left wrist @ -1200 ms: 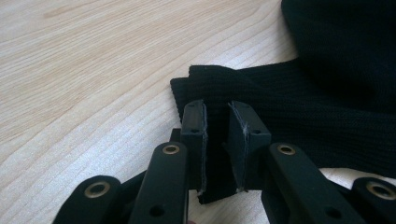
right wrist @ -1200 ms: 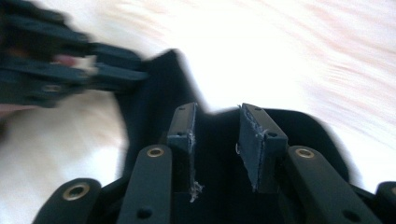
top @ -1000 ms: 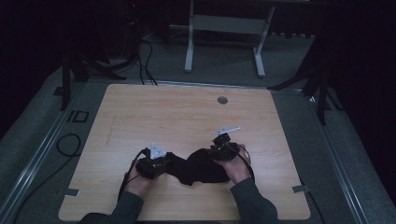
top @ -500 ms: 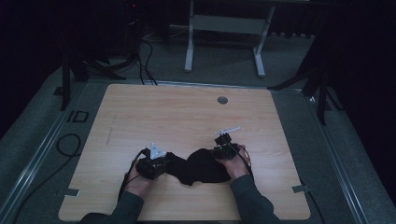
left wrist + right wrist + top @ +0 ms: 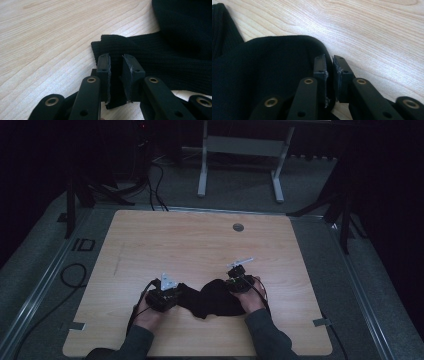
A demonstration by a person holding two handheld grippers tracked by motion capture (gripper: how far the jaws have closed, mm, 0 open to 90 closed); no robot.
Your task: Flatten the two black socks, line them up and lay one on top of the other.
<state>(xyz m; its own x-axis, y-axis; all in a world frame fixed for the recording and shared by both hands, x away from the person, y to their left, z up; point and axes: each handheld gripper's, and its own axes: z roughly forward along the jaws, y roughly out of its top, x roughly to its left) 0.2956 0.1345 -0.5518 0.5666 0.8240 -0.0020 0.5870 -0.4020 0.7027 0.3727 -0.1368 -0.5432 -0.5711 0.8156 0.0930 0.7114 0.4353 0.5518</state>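
Light wood-grain table [image 5: 190,245], rounded corners, a small round grey grommet [image 5: 238,227] near the far edge. It sits on grey carpet [image 5: 45,265]; room is dark. A white metal frame [image 5: 240,150] stands beyond the far edge, black stands and loose cables [image 5: 150,175] on the floor at left.

Black knit garment [image 5: 210,297] lies bunched on the near-centre of the table, between the two hands. Ribbed weave at the cuff-like end, smoother knit on the rounded bulk.

Left gripper [image 5: 115,67]: black jaws nearly together, clamped on a fold of the ribbed edge, fabric visible between the pads. Grey three-cornered plate on top in the high view.

Right gripper [image 5: 329,71]: jaws nearly together, pinching the rounded edge of the garment, cloth caught between them.

Both grippers low at the table, each hand at one end of the garment.

No containers on the table.
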